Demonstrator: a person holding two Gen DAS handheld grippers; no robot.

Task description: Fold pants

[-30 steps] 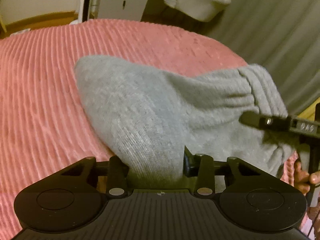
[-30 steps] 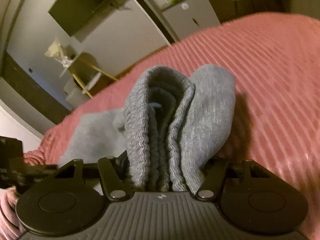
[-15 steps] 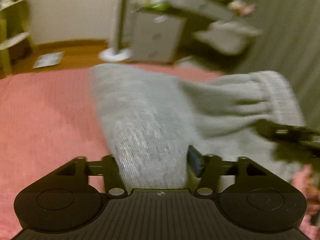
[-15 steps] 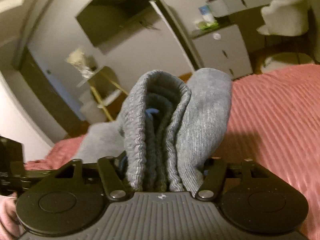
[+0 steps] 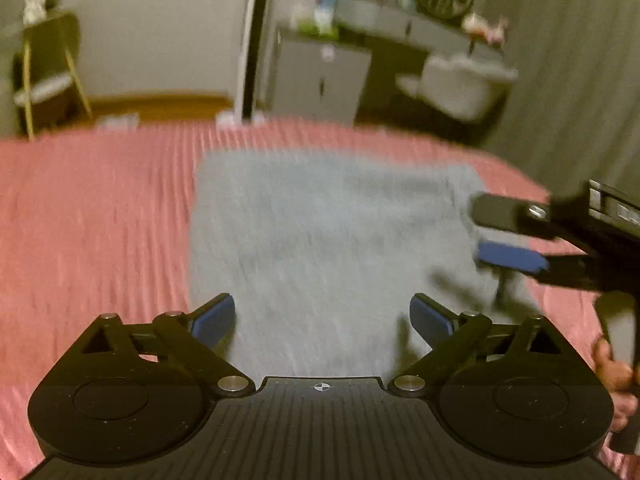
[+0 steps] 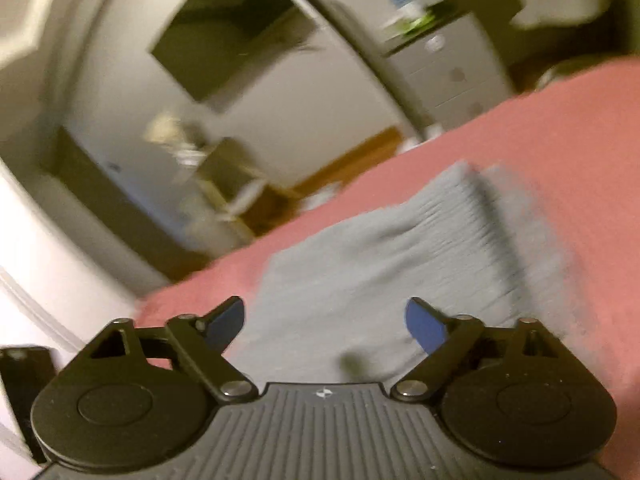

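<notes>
The grey pants (image 5: 328, 220) lie folded in a flat rectangle on the pink ribbed bedspread (image 5: 92, 220). My left gripper (image 5: 322, 308) hovers at their near edge, its jaws opening wide, blue pads bare and pressing on nothing. At the pants' right edge, my right gripper (image 5: 480, 232) comes in from the right with a hand (image 5: 612, 368) on its handle. In the right wrist view the pants (image 6: 360, 272) rest ahead with the ribbed waistband (image 6: 460, 232) on top. There my right gripper (image 6: 324, 306) is open, its jaws closing a little, with no cloth pinched.
Beyond the bed stand a grey cabinet (image 5: 320, 76), a white chair (image 5: 460, 84) at a dark desk, and a small stool (image 5: 48, 88) at the left. A grey curtain (image 5: 568, 60) hangs at the right. Pink bedspread (image 6: 540, 128) surrounds the pants.
Both grippers held the bunched pants up before. Now both have let go, their jaws stand much wider, and the pants lie flat on the bed.
</notes>
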